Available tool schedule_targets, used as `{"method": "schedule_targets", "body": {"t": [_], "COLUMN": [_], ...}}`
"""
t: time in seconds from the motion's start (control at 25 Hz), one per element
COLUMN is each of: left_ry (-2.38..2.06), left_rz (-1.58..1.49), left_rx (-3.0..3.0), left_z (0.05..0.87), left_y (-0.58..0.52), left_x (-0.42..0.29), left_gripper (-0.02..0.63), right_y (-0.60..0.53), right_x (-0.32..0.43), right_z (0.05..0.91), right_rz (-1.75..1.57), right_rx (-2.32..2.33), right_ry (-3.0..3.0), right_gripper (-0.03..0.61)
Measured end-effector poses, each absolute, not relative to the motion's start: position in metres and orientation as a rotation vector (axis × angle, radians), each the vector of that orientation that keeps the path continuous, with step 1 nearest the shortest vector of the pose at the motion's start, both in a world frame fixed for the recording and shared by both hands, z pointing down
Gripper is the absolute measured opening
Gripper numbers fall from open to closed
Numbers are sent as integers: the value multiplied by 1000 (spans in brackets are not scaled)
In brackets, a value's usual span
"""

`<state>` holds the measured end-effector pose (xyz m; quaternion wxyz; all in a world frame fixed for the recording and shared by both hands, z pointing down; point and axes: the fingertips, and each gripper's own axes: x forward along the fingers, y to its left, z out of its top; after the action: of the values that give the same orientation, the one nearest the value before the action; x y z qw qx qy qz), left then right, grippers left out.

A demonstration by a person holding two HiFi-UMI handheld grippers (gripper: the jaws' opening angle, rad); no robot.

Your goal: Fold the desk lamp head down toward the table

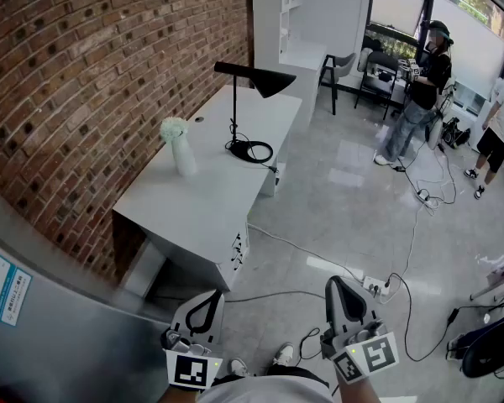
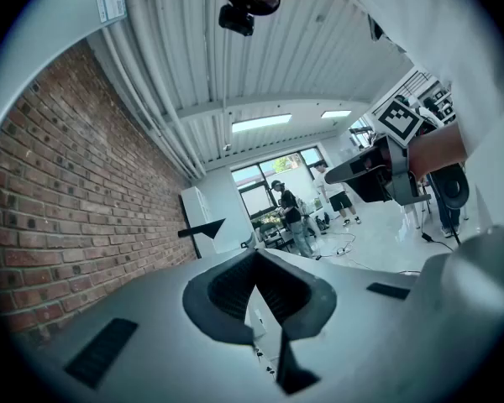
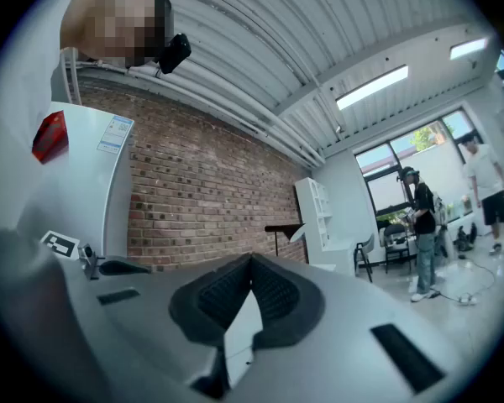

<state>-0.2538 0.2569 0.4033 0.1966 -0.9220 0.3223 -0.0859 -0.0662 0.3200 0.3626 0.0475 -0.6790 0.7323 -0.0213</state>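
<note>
A black desk lamp [image 1: 234, 114] stands upright on a white desk [image 1: 193, 212] against a brick wall [image 1: 84, 74], left of centre in the head view. Its cone-shaped lamp head [image 1: 265, 79] juts out level toward the right from the top of the thin stem, and its round base sits near the desk's far end. A white vase [image 1: 183, 154] of pale flowers stands on the desk, nearer the camera and apart from the lamp.

At the bottom edge of the frame, the left gripper [image 1: 211, 295] and the right gripper [image 1: 335, 283] hang over the grey floor, well short of the desk. Each gripper's jaws are closed tip to tip, with nothing caught between them.

In the upper right, 2 people [image 1: 421, 91] stand by the windows. A power strip [image 1: 375, 286] and cables lie across the floor at lower right.
</note>
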Motion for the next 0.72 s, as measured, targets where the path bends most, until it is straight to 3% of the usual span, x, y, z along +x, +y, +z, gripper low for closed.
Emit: {"method": "schedule_targets", "body": {"t": [0.72], "left_ry": [904], "left_rz": [-250], "left_rx": [-2589], "left_z": [406], "left_y": [260], "left_x": [-236], "left_gripper": [8], "right_y": [325], "right_x": [-55], "right_z": [365], "right_rz": [-83], "right_rx": [-2046], "right_ry": [2220], "right_gripper": [18]}}
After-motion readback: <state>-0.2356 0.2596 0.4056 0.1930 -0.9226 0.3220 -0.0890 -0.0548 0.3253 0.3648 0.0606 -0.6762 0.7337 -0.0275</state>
